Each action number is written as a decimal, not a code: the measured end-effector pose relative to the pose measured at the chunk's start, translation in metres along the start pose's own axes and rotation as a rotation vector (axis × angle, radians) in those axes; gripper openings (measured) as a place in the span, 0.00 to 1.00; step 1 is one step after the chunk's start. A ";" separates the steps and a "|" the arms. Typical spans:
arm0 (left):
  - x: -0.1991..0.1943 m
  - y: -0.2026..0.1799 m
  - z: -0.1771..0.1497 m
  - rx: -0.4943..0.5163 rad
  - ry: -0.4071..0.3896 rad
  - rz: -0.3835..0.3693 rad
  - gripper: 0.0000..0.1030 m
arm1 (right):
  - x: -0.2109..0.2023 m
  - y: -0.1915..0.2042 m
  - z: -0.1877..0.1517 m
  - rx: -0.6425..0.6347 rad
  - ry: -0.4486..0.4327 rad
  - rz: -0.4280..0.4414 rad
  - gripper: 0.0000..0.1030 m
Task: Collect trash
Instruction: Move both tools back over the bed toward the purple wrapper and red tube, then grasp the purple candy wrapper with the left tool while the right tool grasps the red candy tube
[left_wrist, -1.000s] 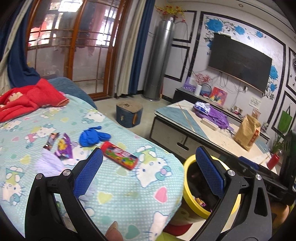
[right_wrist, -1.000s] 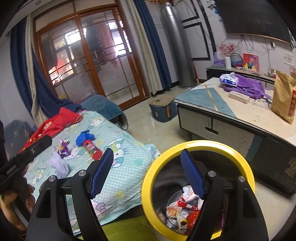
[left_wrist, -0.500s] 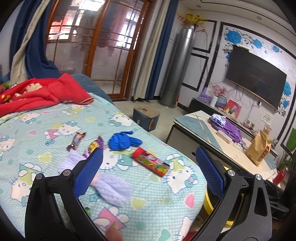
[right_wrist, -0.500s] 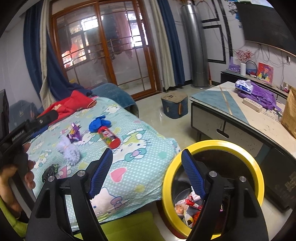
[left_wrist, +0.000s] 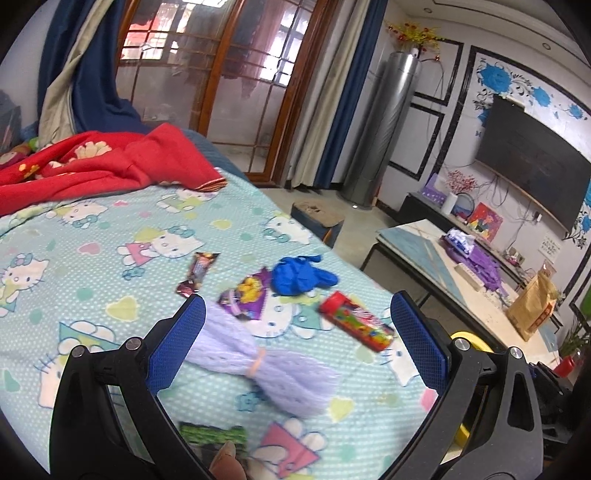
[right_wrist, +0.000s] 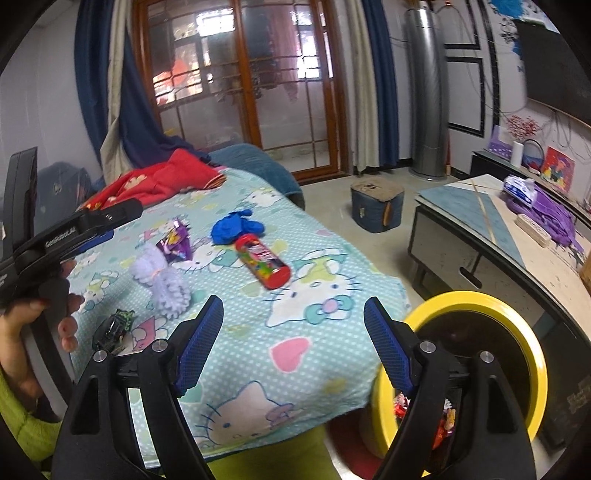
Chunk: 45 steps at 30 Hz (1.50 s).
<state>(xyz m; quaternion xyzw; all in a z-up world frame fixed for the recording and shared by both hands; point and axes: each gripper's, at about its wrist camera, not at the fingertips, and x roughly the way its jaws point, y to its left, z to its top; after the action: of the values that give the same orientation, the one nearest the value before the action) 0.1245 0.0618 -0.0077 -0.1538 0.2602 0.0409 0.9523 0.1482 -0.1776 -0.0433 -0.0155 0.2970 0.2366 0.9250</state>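
Both grippers are empty right now. The left gripper (left_wrist: 297, 334) has its jaws spread wide over the cartoon-cat bedspread (left_wrist: 110, 258), and the right gripper (right_wrist: 293, 336) is just as wide, hanging at the near edge of the bed beside the yellow-rimmed trash bin (right_wrist: 517, 332), which already has some wrappers in it.

The trash sits in a loose cluster mid-bed: a lilac knit bundle (left_wrist: 258, 362) tied with a band, a purple snack wrapper (left_wrist: 247, 295), a dark candy wrapper (left_wrist: 195, 273), a crumpled blue glove (left_wrist: 299, 275), a red candy tube (left_wrist: 356, 325) and a small green-black wrapper (left_wrist: 210, 434) nearest the person.

The lilac bundle looks like the left gripper's obvious pick since it lies right between the jaws' line. Best bet is probably to come down around the tied middle, where it's narrowest and won't squish out. The bedspread is soft, so pressing too deep could pinch fabric along with it. The tube would likely roll, so grab it across its width, not end to end.
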 end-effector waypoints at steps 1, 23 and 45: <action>0.002 0.003 0.001 0.005 0.012 0.003 0.89 | 0.004 0.002 0.001 -0.007 0.005 0.001 0.74; 0.073 0.032 0.030 0.164 0.234 0.030 0.84 | 0.143 0.028 0.041 -0.169 0.177 -0.007 0.74; 0.114 0.023 0.006 0.233 0.335 0.035 0.28 | 0.125 0.023 0.005 -0.029 0.187 0.061 0.34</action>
<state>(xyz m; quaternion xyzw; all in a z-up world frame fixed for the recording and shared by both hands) 0.2219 0.0850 -0.0663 -0.0426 0.4206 0.0010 0.9063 0.2294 -0.1033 -0.1064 -0.0418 0.3789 0.2667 0.8852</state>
